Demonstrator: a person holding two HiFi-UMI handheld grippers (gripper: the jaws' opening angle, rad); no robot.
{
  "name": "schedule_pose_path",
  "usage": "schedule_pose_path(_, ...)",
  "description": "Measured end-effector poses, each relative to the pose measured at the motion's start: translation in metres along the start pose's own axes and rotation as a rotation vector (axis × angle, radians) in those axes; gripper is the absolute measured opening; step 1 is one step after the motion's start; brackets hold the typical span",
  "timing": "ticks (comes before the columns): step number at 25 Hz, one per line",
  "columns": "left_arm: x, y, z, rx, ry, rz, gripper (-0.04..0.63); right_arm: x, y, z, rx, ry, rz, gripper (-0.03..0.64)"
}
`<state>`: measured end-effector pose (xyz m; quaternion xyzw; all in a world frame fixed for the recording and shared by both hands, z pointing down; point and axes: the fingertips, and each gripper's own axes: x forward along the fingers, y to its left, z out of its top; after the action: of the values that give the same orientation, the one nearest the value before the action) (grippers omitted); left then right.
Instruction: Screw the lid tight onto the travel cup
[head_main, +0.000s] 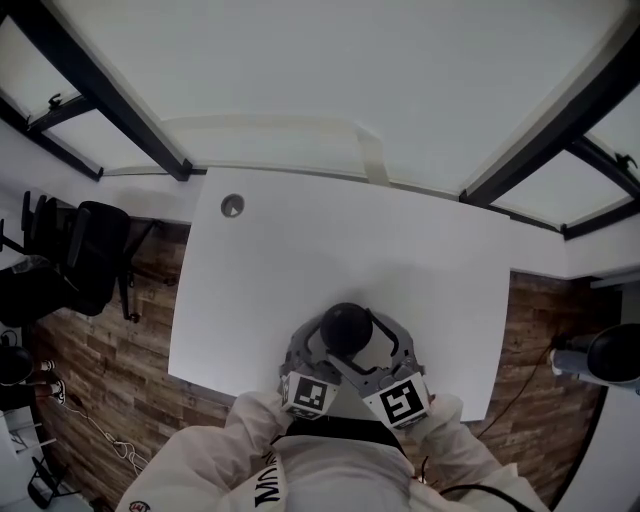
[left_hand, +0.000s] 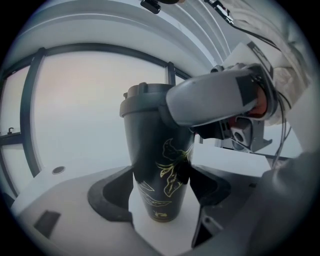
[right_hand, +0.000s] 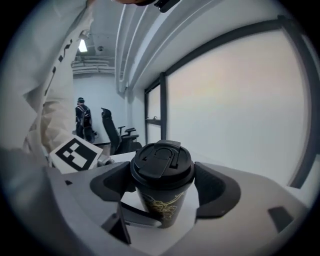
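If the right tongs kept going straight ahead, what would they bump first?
The lid of the travel cup. It sits between the right tongs, which look shut on it, so going on would just shove the cup. Beyond it, the table looks free, though depth is unclear.

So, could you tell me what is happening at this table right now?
A person works at a white table with two hand-held grippers. The left gripper clamps the body of the upright dark travel cup, and the right gripper grips its lid from both sides. The lid sits on the cup; how tight it is cannot be seen.
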<state>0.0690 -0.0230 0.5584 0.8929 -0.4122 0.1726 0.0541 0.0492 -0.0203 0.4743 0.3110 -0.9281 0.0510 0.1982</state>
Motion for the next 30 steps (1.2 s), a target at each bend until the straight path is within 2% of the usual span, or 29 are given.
schedule_pose_path(4, 0.000, 0.002, -0.001, -0.006, -0.006, 0.005, 0.360, 0.003, -0.003, 0.000, 0.114, -0.030, -0.204, 0.410)
schedule_pose_path(6, -0.001, 0.002, -0.001, -0.009, -0.008, 0.004, 0.360, 0.004, -0.002, 0.000, 0.141, -0.028, -0.262, 0.410)
schedule_pose_path(8, -0.002, 0.002, -0.001, -0.010, -0.010, 0.000, 0.360, 0.004, -0.001, 0.000, 0.146, -0.024, -0.276, 0.411)
schedule_pose_path(13, 0.000, 0.001, 0.001, -0.007, -0.013, -0.014, 0.360, 0.002, -0.005, 0.001, 0.164, -0.055, -0.236, 0.411)
schedule_pose_path(17, 0.002, -0.001, 0.001, 0.010, -0.015, -0.043, 0.360, -0.007, -0.004, 0.011, 0.153, -0.124, -0.113, 0.411)
schedule_pose_path(21, 0.003, -0.002, 0.001, 0.023, -0.015, -0.083, 0.360, -0.013, 0.000, -0.002, -0.026, -0.045, 0.078, 0.411)
schedule_pose_path(23, 0.003, -0.002, 0.001, 0.032, -0.024, -0.105, 0.360, -0.014, -0.005, -0.002, -0.093, -0.032, 0.143, 0.411)
schedule_pose_path(27, 0.006, -0.003, -0.006, 0.028, -0.017, -0.124, 0.360, -0.004, -0.005, -0.005, -0.162, -0.011, 0.295, 0.411)
schedule_pose_path(30, 0.010, -0.001, -0.004, 0.001, -0.030, -0.128, 0.360, 0.003, -0.006, -0.001, -0.201, -0.010, 0.347, 0.411)
